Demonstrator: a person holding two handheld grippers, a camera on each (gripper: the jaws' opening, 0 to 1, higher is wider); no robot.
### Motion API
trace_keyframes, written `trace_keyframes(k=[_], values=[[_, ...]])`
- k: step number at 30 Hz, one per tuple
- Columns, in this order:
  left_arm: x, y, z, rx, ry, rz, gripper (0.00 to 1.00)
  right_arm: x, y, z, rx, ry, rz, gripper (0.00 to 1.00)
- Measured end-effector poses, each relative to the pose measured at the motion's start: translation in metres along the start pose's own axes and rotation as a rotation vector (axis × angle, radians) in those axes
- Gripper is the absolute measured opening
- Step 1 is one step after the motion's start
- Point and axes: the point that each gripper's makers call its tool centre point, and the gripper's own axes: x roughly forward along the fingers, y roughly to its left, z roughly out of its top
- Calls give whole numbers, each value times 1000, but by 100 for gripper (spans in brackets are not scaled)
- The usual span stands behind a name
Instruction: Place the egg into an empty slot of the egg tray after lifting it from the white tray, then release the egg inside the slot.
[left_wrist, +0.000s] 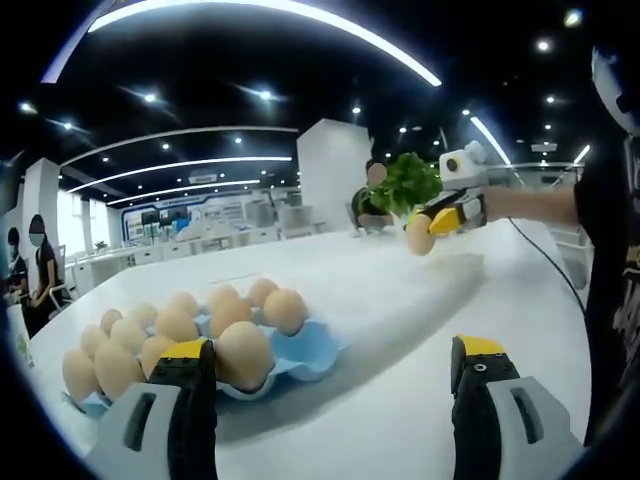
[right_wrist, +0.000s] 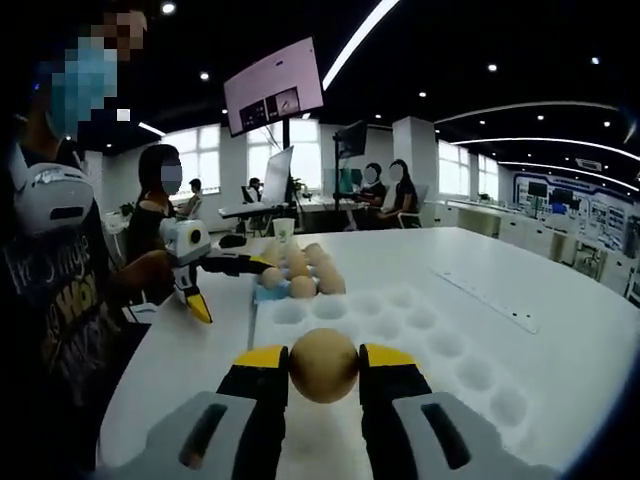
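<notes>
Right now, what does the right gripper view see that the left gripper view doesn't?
Right gripper view: the white tray with its empty dimples, and a big screen up high. Left gripper view: a leafy green plant far across the table. Both: the egg pinched in the right hand-held gripper, the blue egg tray holding other eggs, and the white table.

right gripper (right_wrist: 324, 372): jaws closed on the egg (right_wrist: 324, 365), held above the white tray (right_wrist: 470, 375) | left gripper (left_wrist: 335, 375): jaws spread apart, nothing between them, low over the table (left_wrist: 400, 300) just beside the egg tray (left_wrist: 305, 358)
</notes>
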Motion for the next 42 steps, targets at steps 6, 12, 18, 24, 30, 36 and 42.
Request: trace_keyframes(k=[6, 12, 18, 24, 30, 36, 42], values=[[0, -1, 1, -3, -4, -1, 100, 14, 3, 7, -11, -8, 27, 29], [1, -2, 2, -7, -10, -1, 100, 28, 9, 12, -23, -16, 57, 29], [1, -1, 3, -10, -13, -3, 100, 40, 16, 16, -37, -18, 87, 29], [0, -1, 3, -11, -16, -2, 100, 50, 19, 21, -43, -24, 106, 29], [0, 0, 3, -11, -16, -1, 100, 62, 25, 23, -46, -35, 131, 29], [0, 1, 2, -12, -16, -3, 100, 79, 32, 27, -45, -53, 156, 29], [0, 2, 2, -14, -21, -4, 100, 92, 40, 29, -48, -55, 189, 29]])
